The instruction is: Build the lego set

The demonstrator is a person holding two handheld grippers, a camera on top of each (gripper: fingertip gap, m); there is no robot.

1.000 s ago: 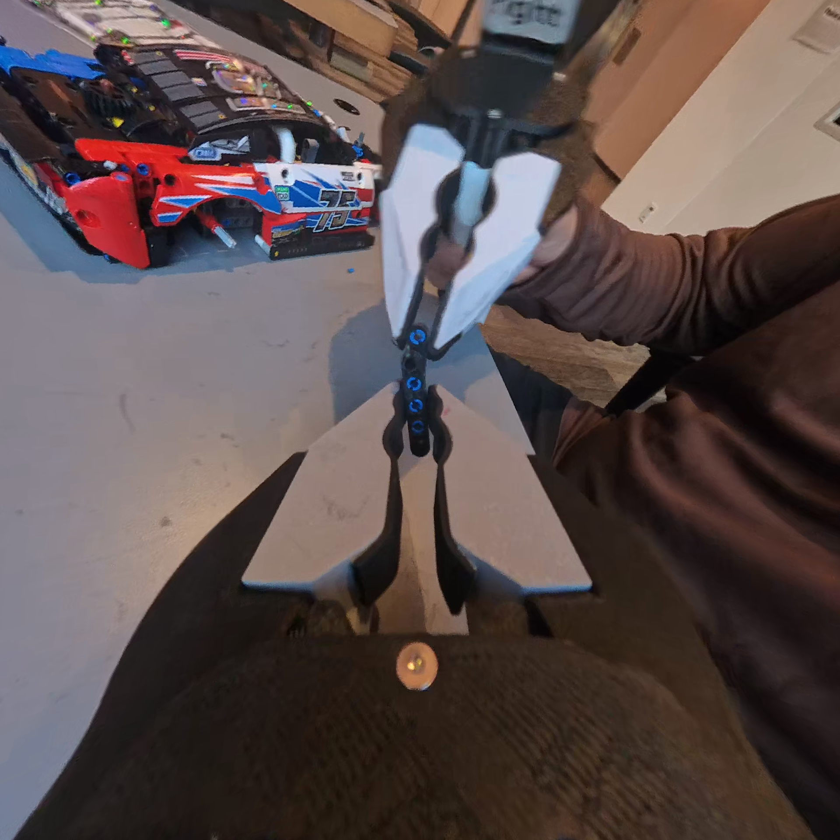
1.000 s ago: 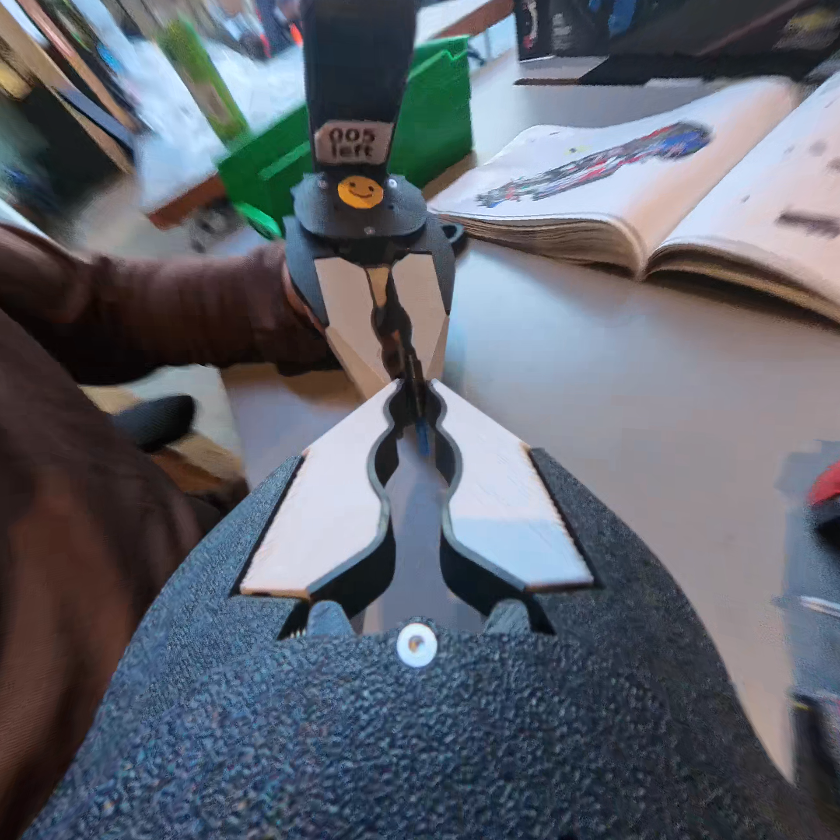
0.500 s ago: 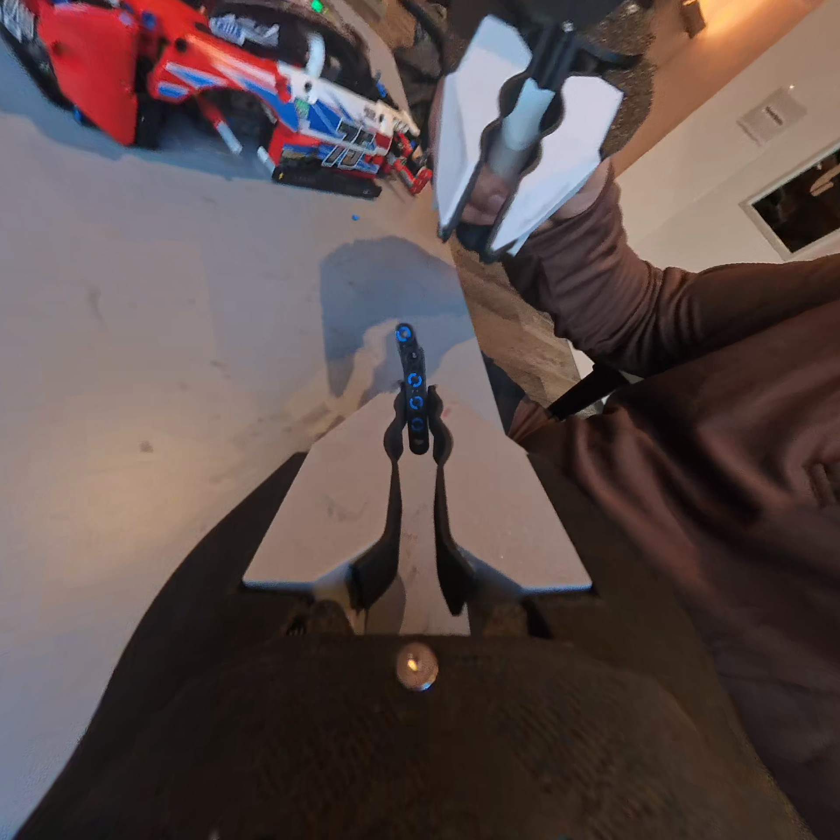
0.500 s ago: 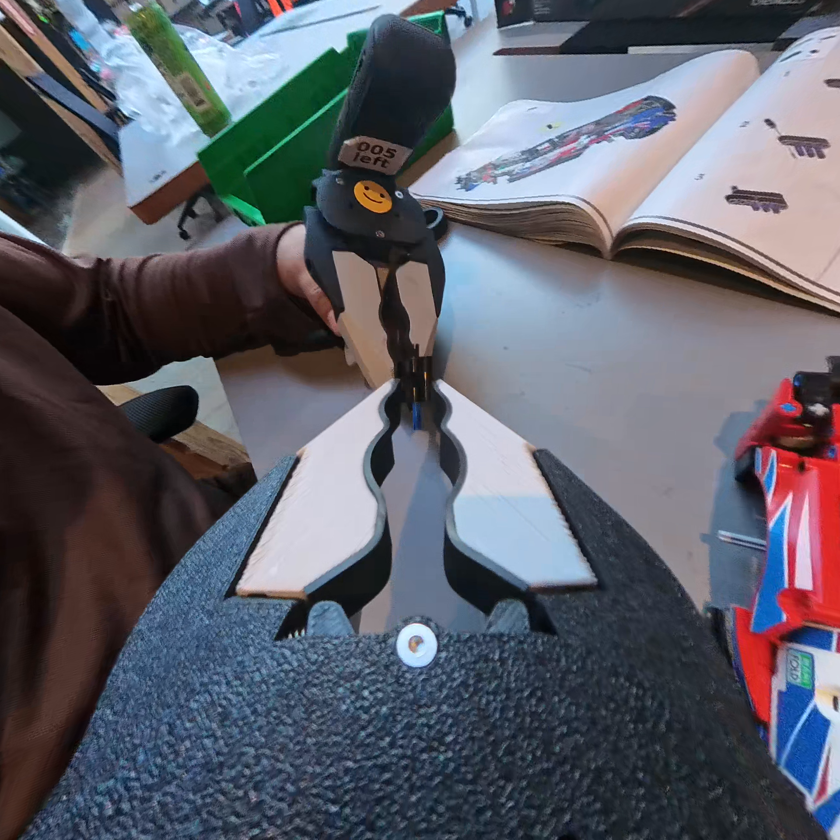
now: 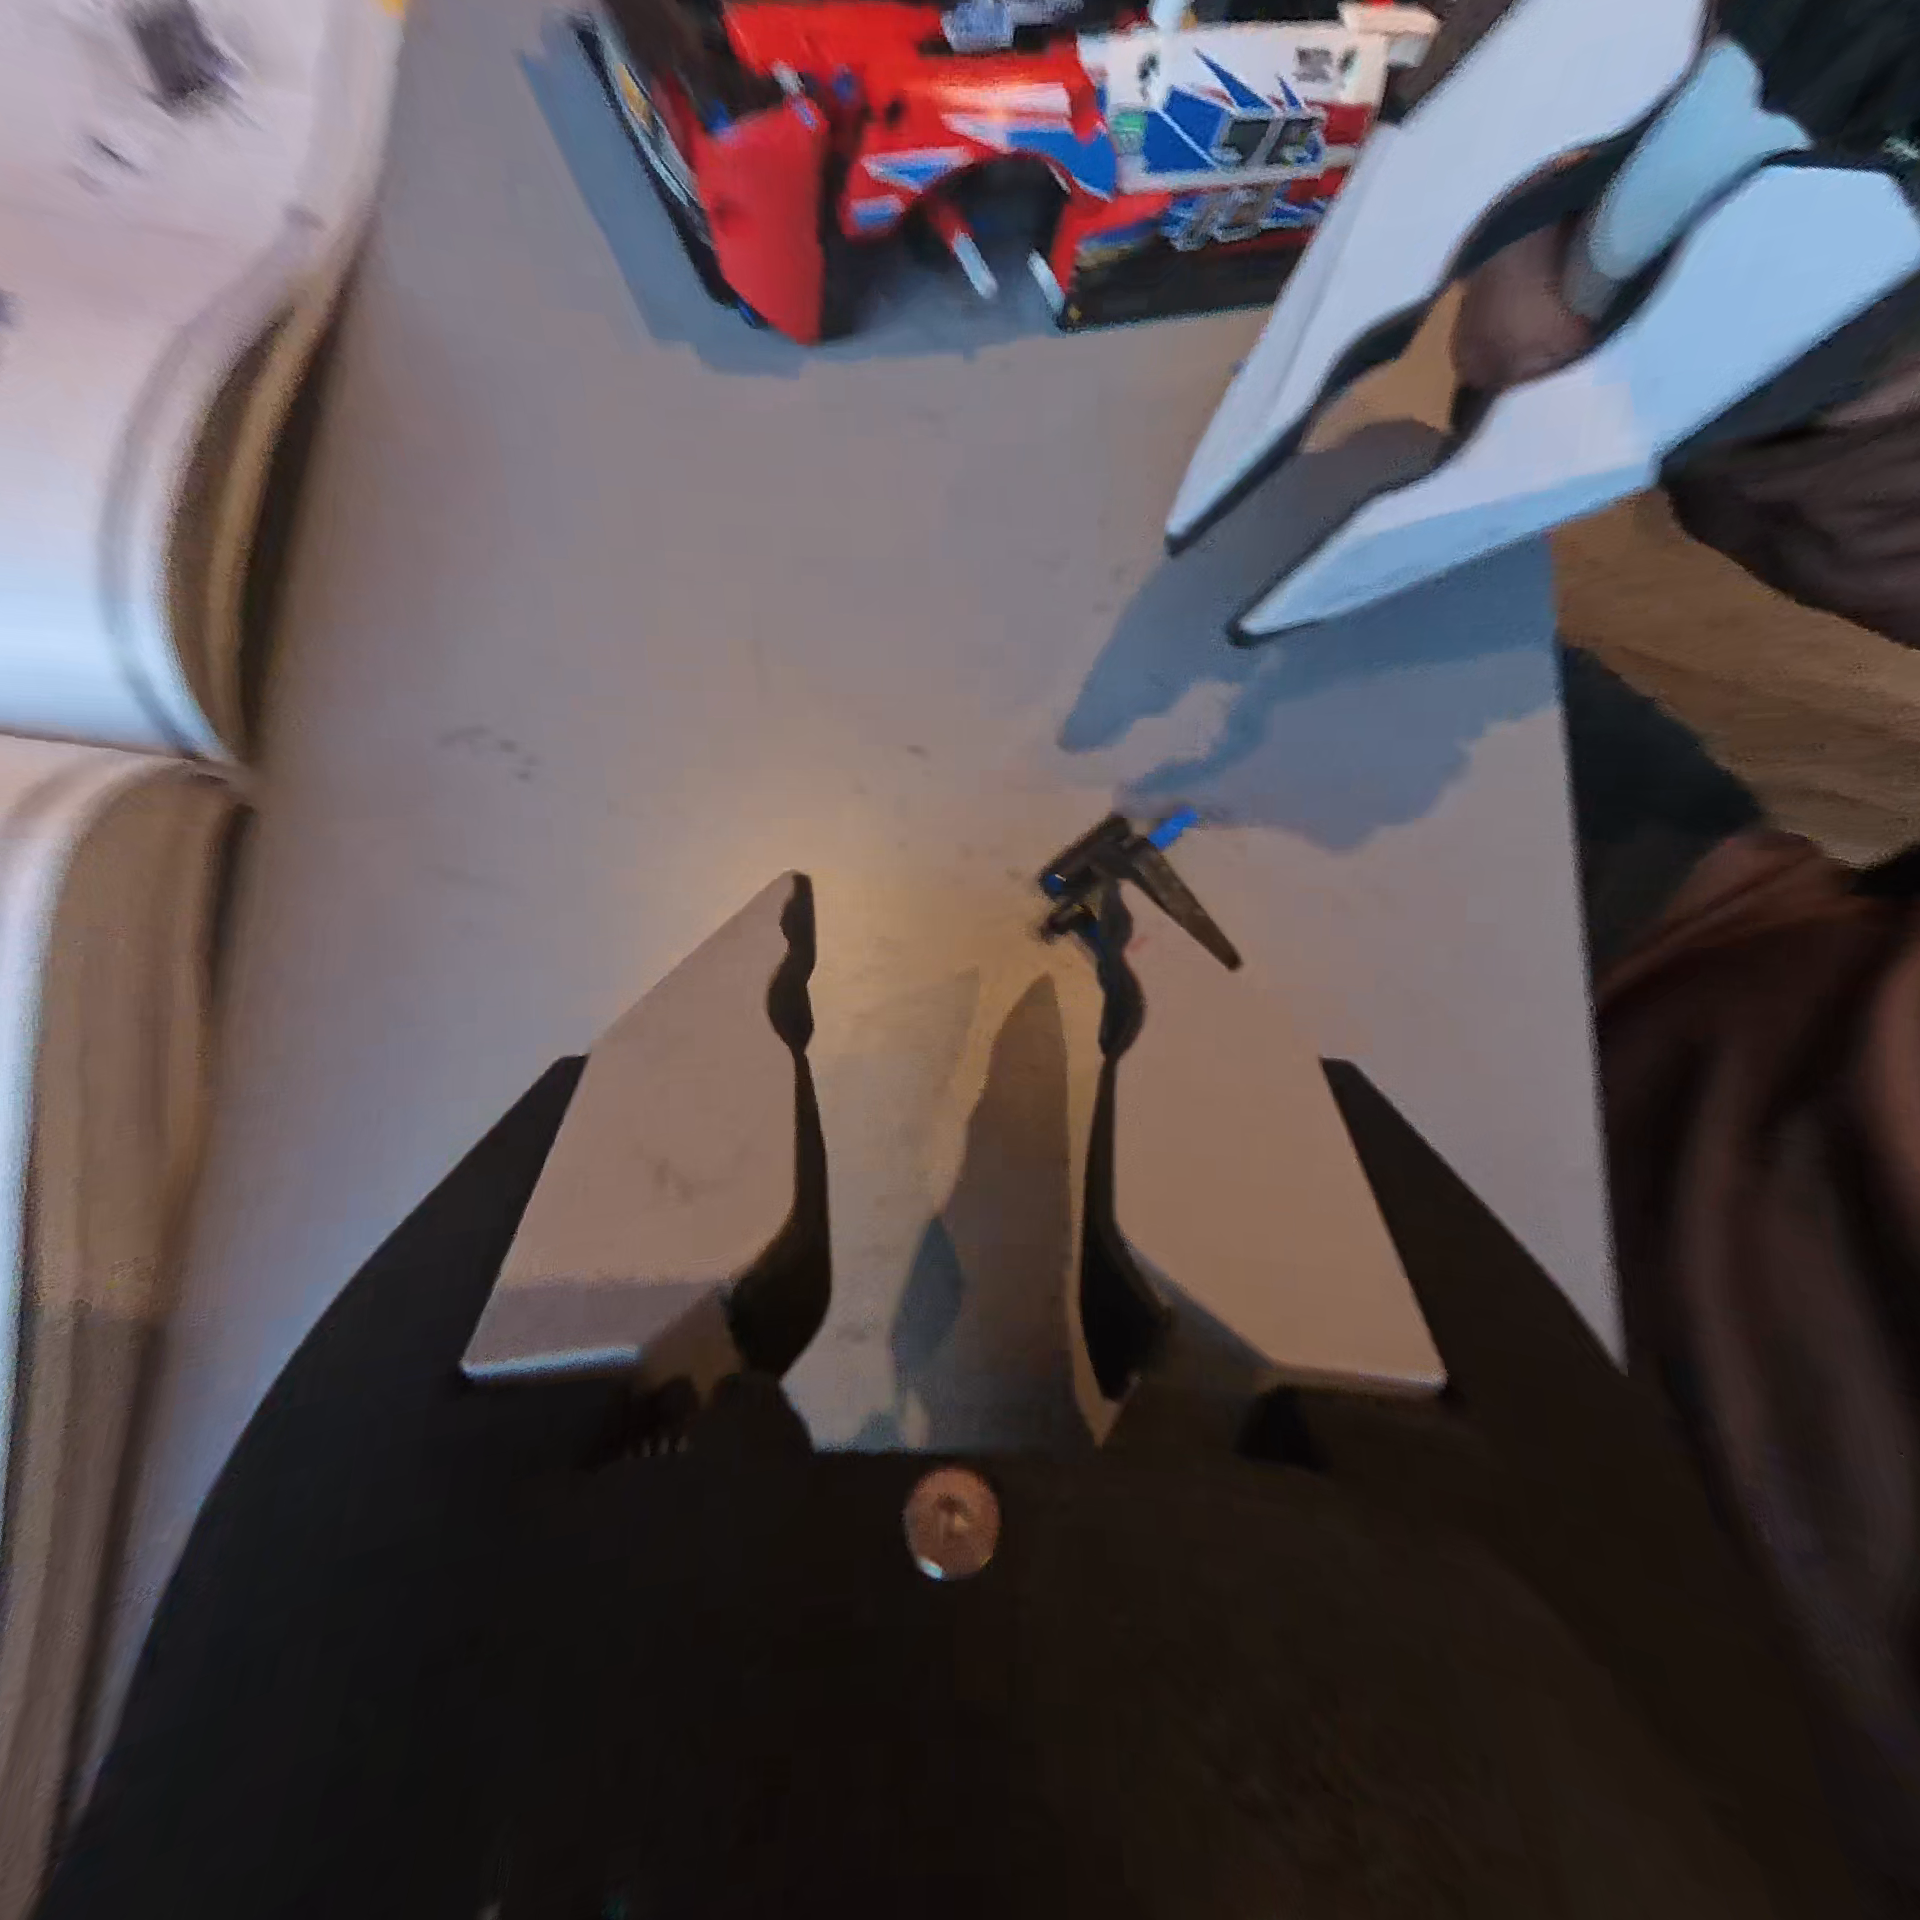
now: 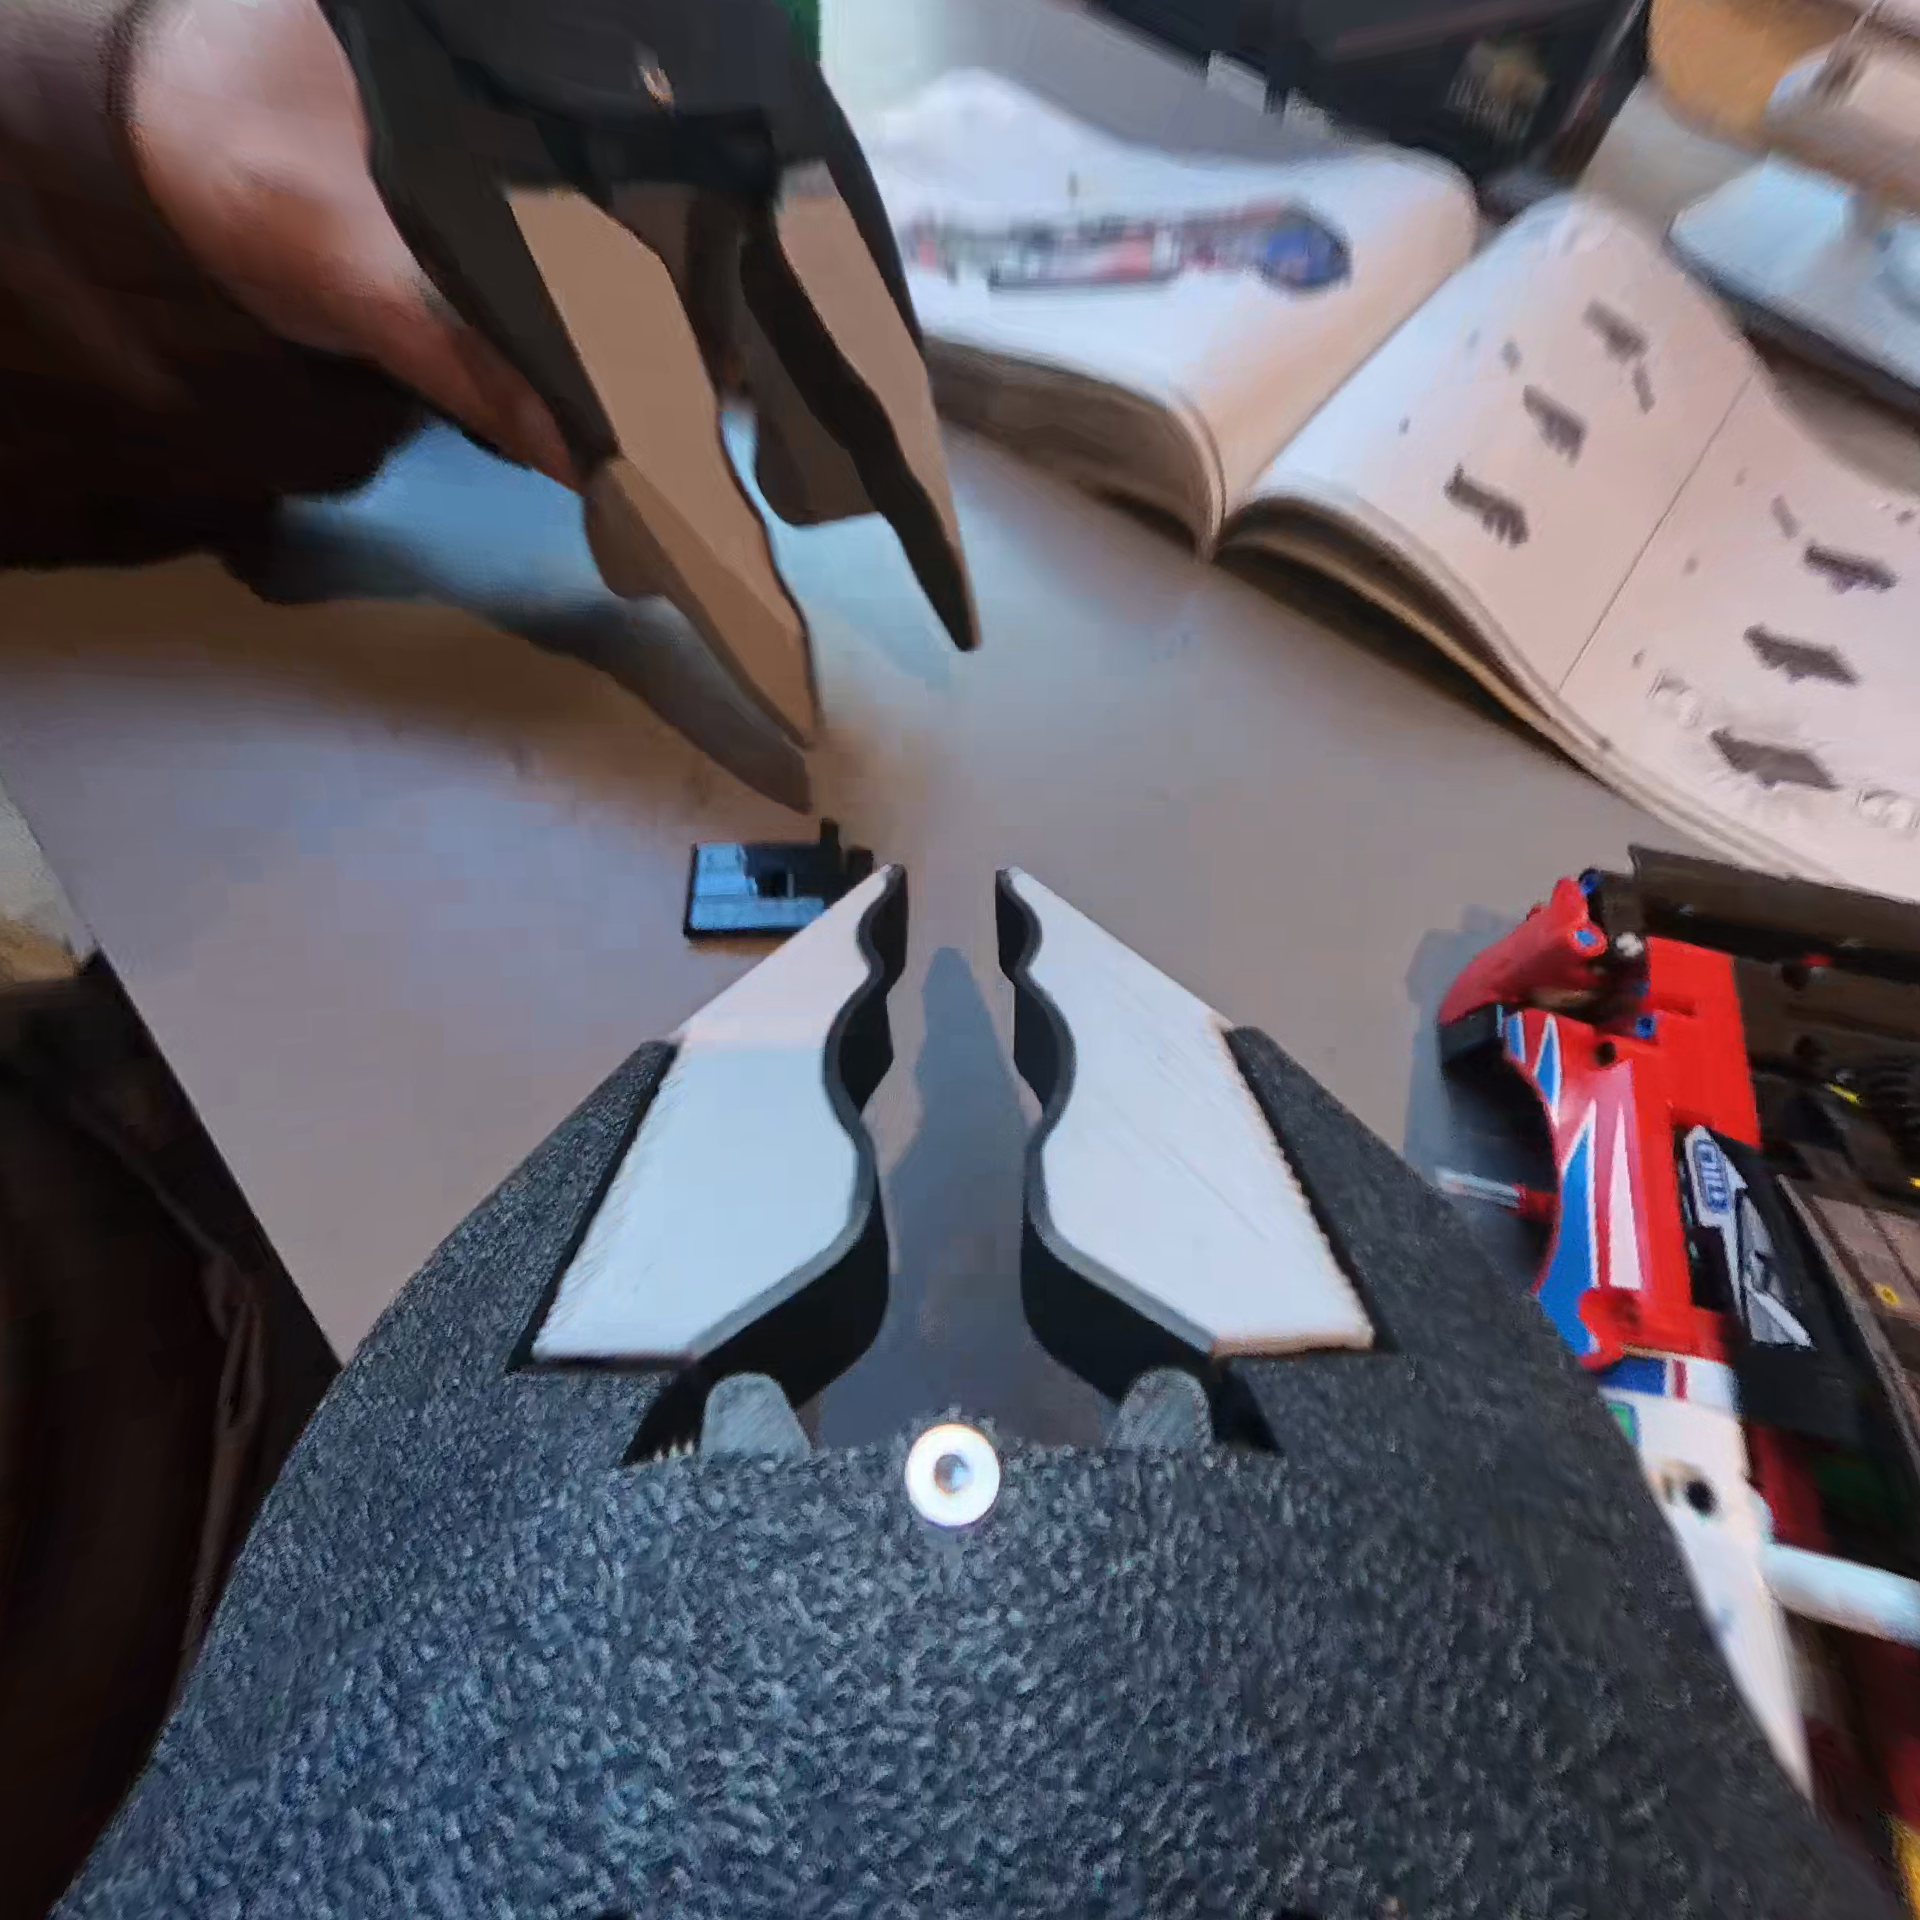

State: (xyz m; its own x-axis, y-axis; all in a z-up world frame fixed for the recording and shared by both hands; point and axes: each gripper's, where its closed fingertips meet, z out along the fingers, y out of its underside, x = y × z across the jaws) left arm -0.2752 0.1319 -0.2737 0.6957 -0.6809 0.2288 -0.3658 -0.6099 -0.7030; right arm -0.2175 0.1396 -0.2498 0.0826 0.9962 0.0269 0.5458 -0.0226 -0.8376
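Note:
A small black Lego assembly with blue pins (image 5: pixel 1132 899) lies on the grey table, free of both grippers. In the right wrist view it (image 6: pixel 769 888) sits just left of my right gripper's left fingertip. My left gripper (image 5: pixel 956 914) is wide open and empty, its right fingertip right beside the piece. My right gripper (image 6: pixel 948 883) is open by a narrow gap and empty, low over the table. It also shows at the upper right of the left wrist view (image 5: pixel 1205 582). The left gripper (image 6: pixel 883 696) hangs above the piece in the right wrist view.
The red, white and blue Lego race car (image 5: pixel 987 156) stands at the table's far side, and on the right in the right wrist view (image 6: pixel 1621 1122). An open instruction book (image 6: pixel 1455 468) lies behind. The table edge (image 5: pixel 1574 935) runs close on the right, with a person's brown sleeve beyond. Some 7 centimeters of space lies between my two pairs of fingers.
Both grippers held the black piece together in the air. The right one let go first, then the left opened wide. The piece now lies on the table.

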